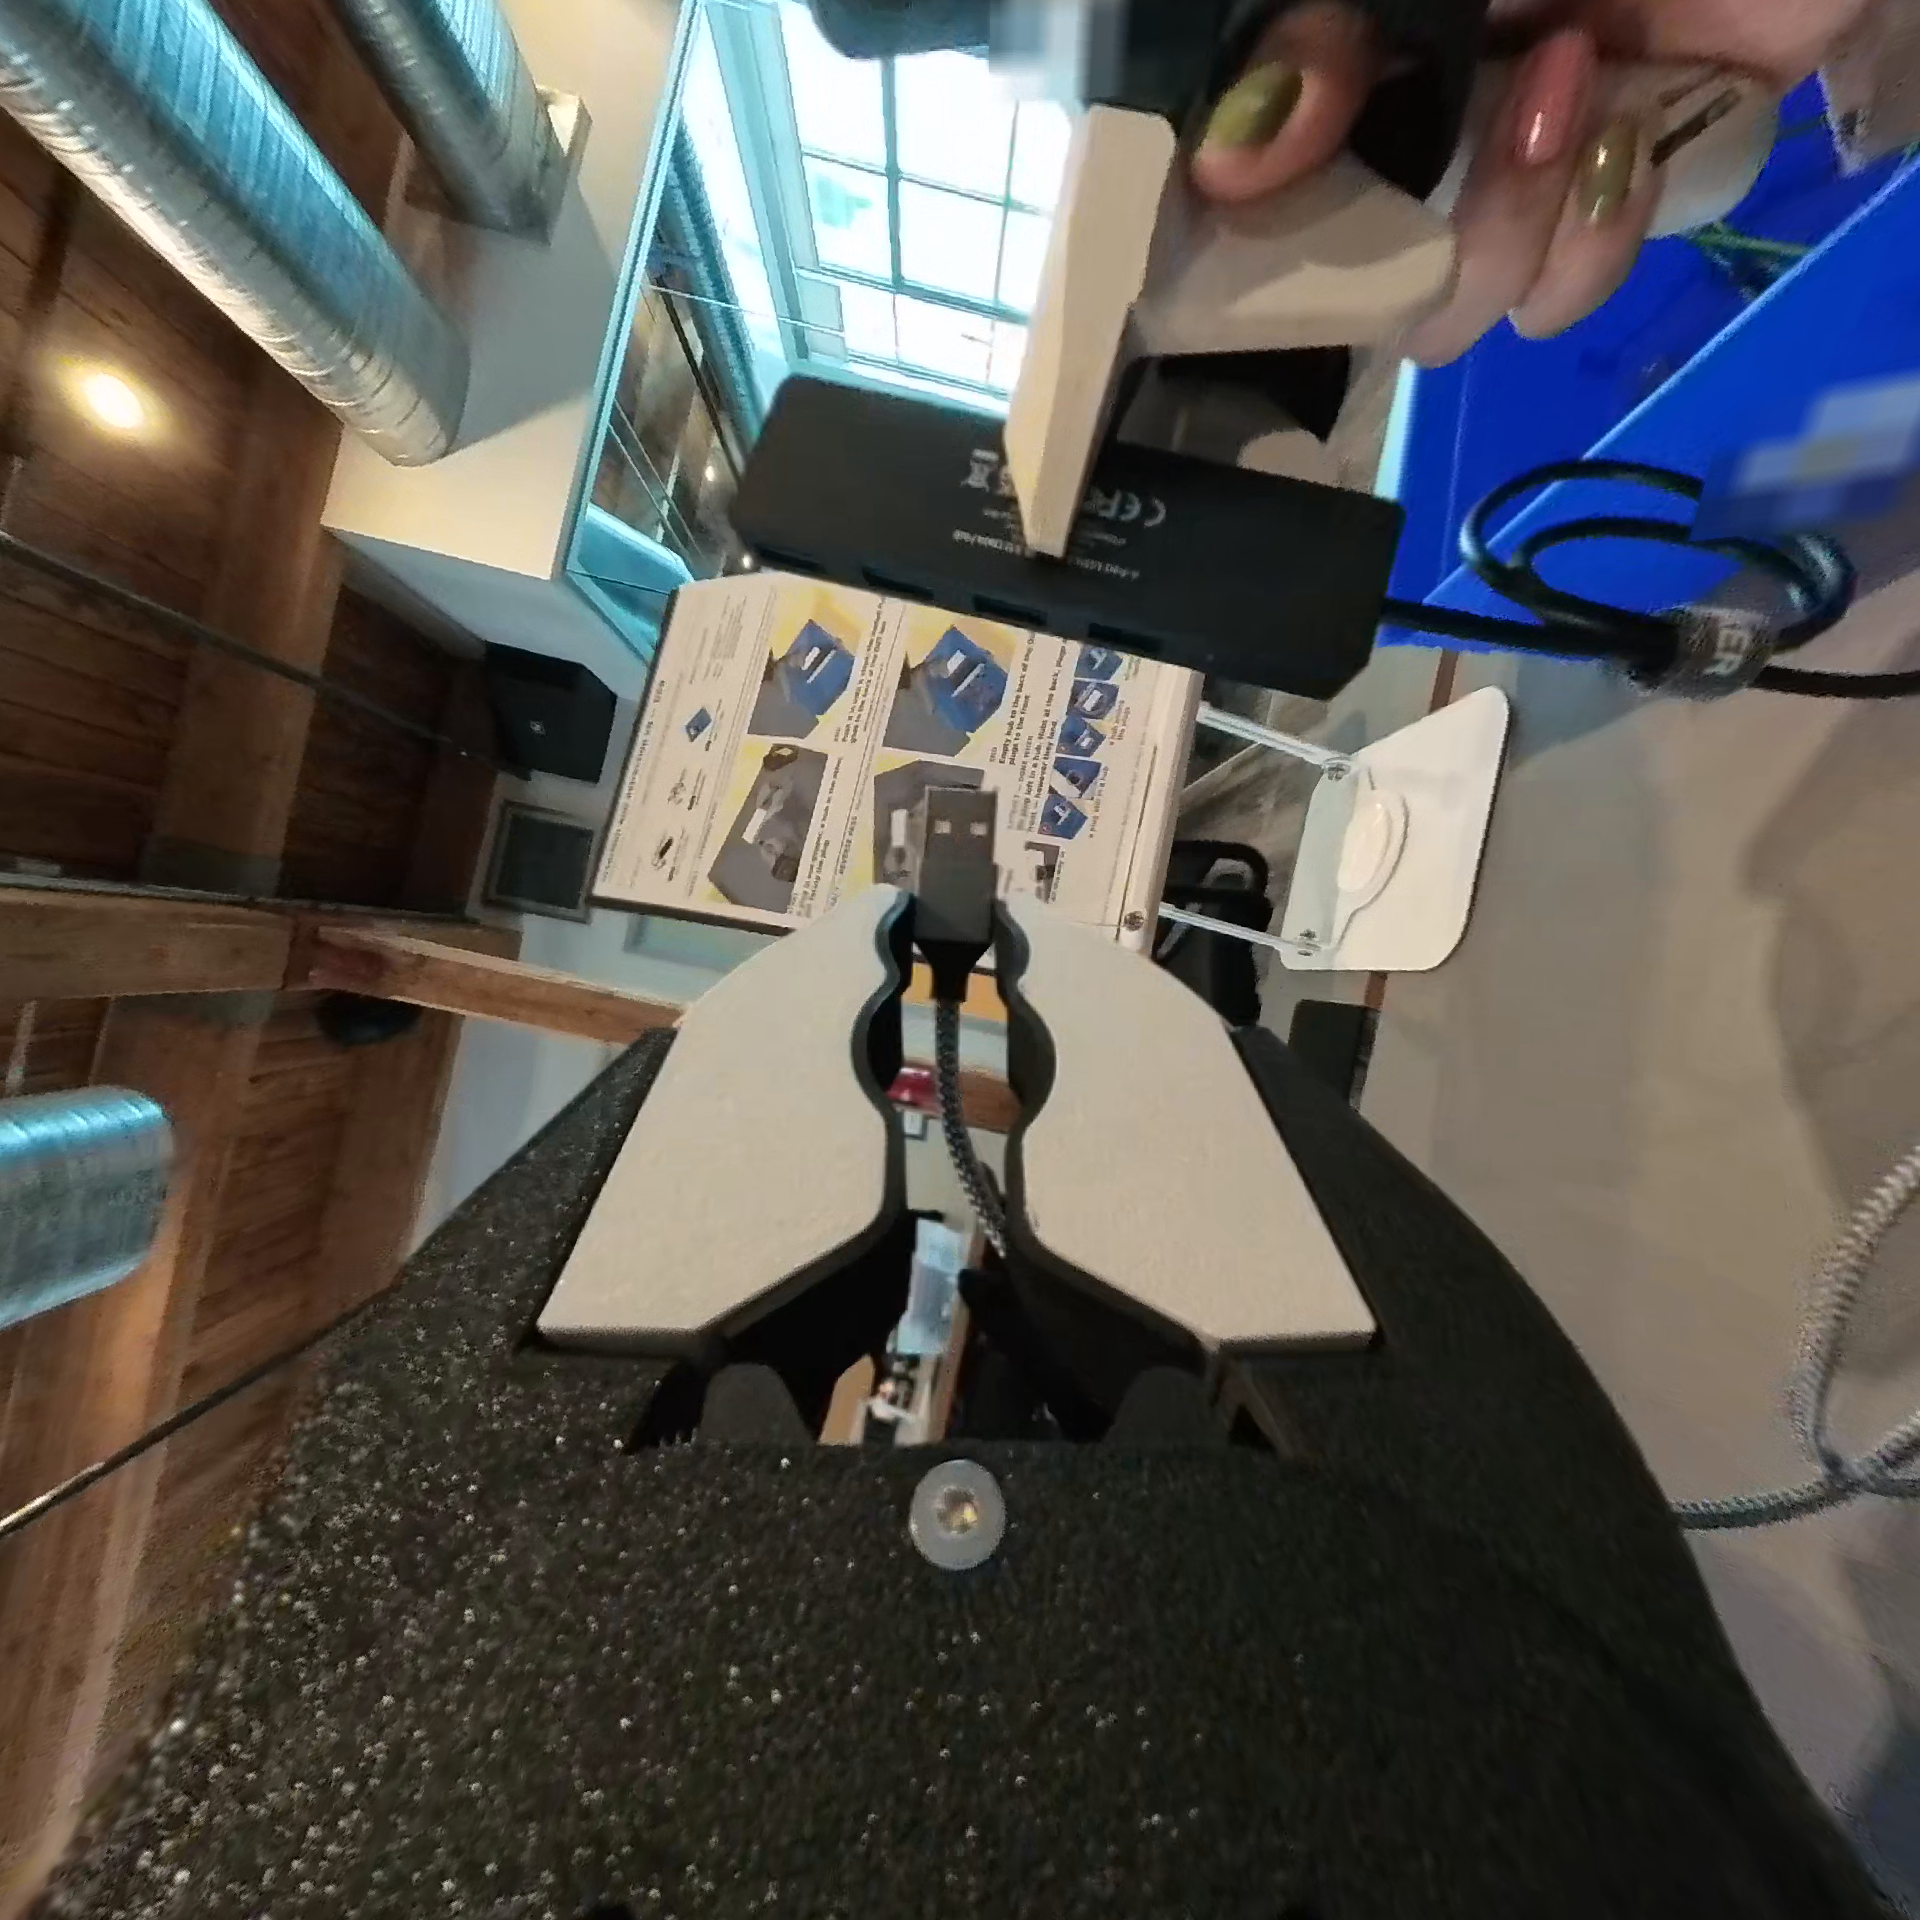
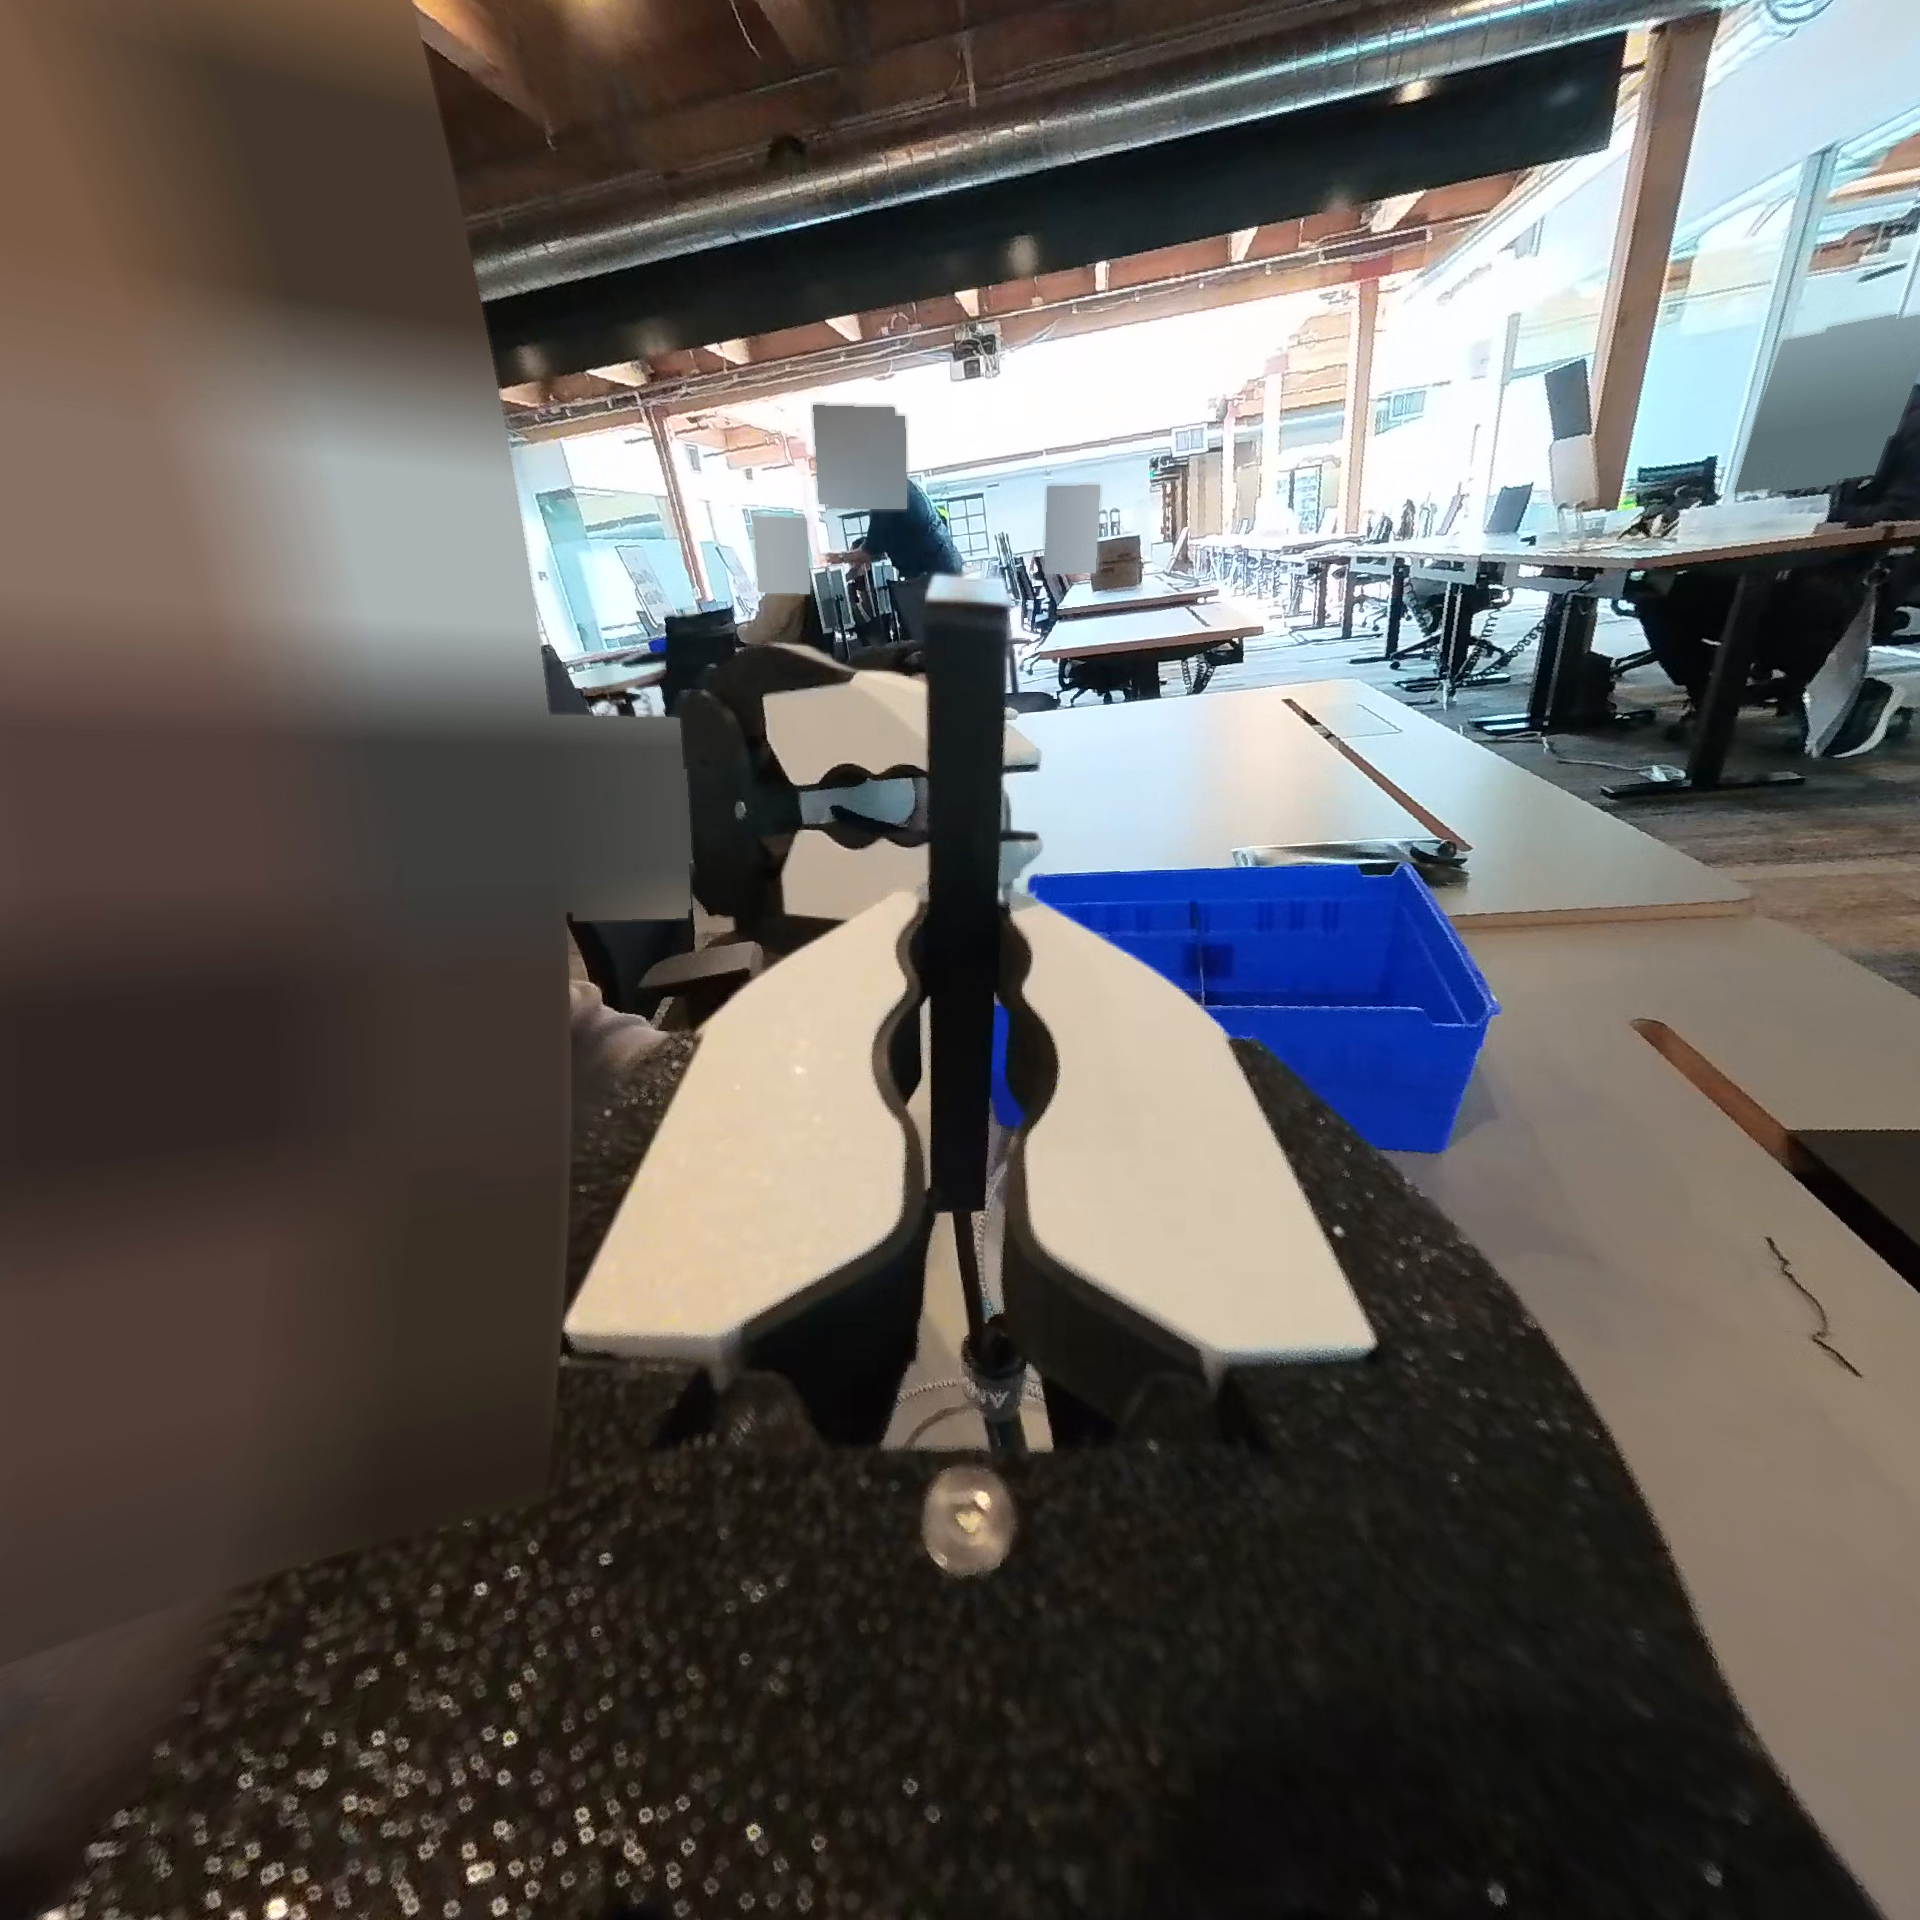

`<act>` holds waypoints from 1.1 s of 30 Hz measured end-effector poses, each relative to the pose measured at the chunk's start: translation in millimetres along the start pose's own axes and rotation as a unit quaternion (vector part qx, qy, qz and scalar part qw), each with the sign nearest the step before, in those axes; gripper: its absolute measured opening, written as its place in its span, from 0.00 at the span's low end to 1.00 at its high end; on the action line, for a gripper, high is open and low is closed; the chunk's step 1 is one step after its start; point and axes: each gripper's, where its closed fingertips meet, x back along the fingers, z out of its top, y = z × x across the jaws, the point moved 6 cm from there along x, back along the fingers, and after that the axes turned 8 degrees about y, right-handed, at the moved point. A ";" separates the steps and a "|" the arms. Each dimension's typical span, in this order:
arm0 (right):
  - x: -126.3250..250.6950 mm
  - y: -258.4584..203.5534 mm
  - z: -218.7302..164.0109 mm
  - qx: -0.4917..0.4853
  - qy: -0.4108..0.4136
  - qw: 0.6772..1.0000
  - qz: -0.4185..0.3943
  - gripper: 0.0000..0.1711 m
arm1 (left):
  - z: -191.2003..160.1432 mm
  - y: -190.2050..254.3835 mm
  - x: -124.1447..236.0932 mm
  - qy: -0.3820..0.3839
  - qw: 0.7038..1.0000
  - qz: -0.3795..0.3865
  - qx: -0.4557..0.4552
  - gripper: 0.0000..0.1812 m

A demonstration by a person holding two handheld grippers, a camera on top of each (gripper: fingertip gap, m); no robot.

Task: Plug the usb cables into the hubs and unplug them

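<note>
My left gripper (image 1: 953, 909) is shut on a black USB plug (image 1: 954, 847) with a braided cable (image 1: 971, 1153) running back between the fingers. The plug points at a black hub (image 1: 894, 499) a short way ahead, its row of ports facing the plug, with a gap between them. The right gripper (image 1: 1049, 530) holds that hub from above. In the right wrist view my right gripper (image 2: 961, 914) is shut on the hub (image 2: 961, 831), seen edge-on and upright. The left gripper (image 2: 894, 769) shows just beyond the hub.
A blue bin (image 2: 1299, 997) stands on the white table (image 2: 1558, 1247) to the right; it also shows in the left wrist view (image 1: 1662, 416). An instruction sheet (image 1: 831, 748) on a clear stand sits behind the plug. The hub's coiled black cable (image 1: 1662, 592) hangs to the right. A hand (image 1: 1558, 156) holds the right gripper. Tip to tip, the grippers are about 6 cm apart.
</note>
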 end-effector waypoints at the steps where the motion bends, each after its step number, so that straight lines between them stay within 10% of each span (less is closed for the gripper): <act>1: -1.3 0.5 -1.1 0.001 -0.002 1.000 0.000 0.06 | -0.2 0.0 1.1 0.002 1.000 -0.002 0.005 0.08; 33: -16.2 11.2 -12.9 0.008 -0.017 0.999 -0.029 0.06 | -7.2 2.3 1.3 -0.030 0.998 -0.024 0.045 0.08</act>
